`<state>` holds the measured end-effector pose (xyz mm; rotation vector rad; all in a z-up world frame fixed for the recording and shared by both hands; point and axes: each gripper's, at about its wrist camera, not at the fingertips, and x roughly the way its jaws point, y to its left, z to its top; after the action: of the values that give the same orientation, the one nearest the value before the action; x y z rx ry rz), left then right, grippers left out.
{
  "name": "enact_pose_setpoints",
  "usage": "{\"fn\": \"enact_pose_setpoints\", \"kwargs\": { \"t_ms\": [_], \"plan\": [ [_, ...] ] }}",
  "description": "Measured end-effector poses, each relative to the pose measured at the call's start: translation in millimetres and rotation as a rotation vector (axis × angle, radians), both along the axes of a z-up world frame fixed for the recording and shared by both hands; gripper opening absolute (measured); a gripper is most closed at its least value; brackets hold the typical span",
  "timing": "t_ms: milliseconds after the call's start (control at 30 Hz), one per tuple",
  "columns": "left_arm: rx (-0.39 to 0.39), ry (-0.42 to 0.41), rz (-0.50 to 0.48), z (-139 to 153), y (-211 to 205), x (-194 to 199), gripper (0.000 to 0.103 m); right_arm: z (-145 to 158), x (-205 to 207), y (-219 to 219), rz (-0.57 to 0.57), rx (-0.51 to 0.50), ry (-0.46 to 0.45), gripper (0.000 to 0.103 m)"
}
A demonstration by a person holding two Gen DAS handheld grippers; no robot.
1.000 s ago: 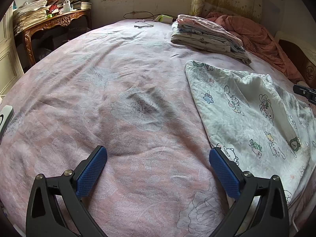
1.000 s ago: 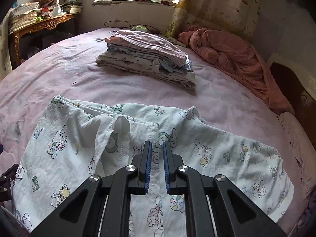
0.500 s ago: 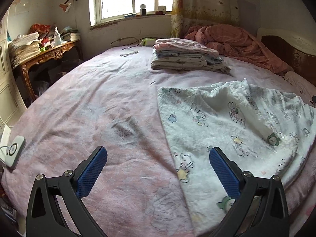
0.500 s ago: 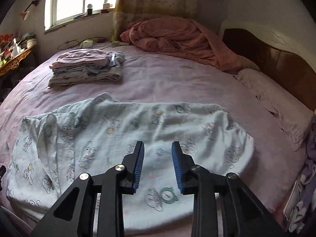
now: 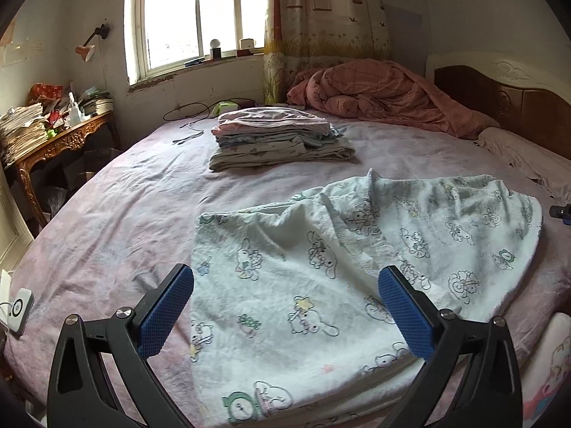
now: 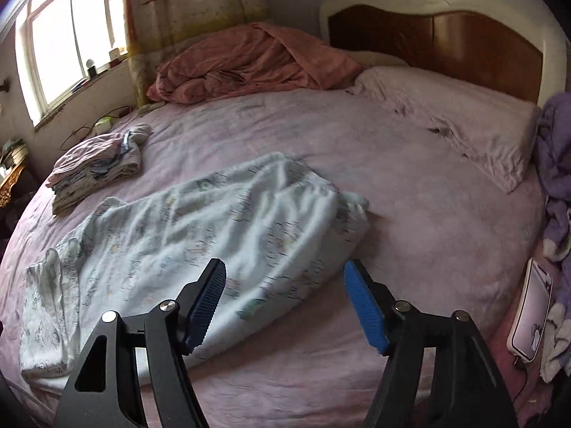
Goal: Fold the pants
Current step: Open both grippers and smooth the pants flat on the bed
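We are looking along two handheld tools over a wide bed covered by a pale pink floral sheet (image 5: 142, 192). The pale mint cotton pants printed with cartoon animals (image 5: 321, 278) lie folded over on themselves across the near part of the bed, loosely, with a raised crease running through the middle.

The left gripper (image 5: 285, 315), black with blue ribbed pads, is spread wide above the near edge of the pants and holds nothing. The right gripper (image 6: 285, 303) has its jaws opening above the rounded end of the pants; no cloth is between them.

We judge the main risk to be the puffy, uneven top layer: a pinch there may catch only one layer and drag the fold open. The soft mattress could also let the sheet bunch into a grasp.

The left view shows a stack of folded pastel clothes (image 5: 278, 142) beyond the pants, a carved wooden side table (image 5: 60, 142) piled with papers, and the window. The right view alone shows a white phone (image 6: 530, 317) at the bed edge, a purple fleece garment (image 6: 556, 178), and the lilac pillow (image 6: 464, 125).
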<state>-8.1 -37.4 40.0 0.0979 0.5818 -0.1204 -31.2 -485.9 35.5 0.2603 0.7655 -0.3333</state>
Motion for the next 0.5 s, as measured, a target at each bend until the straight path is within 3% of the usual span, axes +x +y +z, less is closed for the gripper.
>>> {"fn": "enact_pose_setpoints", "kwargs": {
  "t_ms": [200,400,500],
  "plan": [
    [0.017,0.025,-0.02,-6,-29,7,0.103,-27,4,-45,-0.038,0.128,0.019,0.071],
    [0.046,0.046,-0.029,-11,-49,16,0.103,-50,18,-78,-0.056,0.295,-0.035,0.071],
    [0.044,0.056,-0.028,-15,-57,21,0.103,-54,26,-84,-0.061,0.316,-0.05,0.071]
  ]
}}
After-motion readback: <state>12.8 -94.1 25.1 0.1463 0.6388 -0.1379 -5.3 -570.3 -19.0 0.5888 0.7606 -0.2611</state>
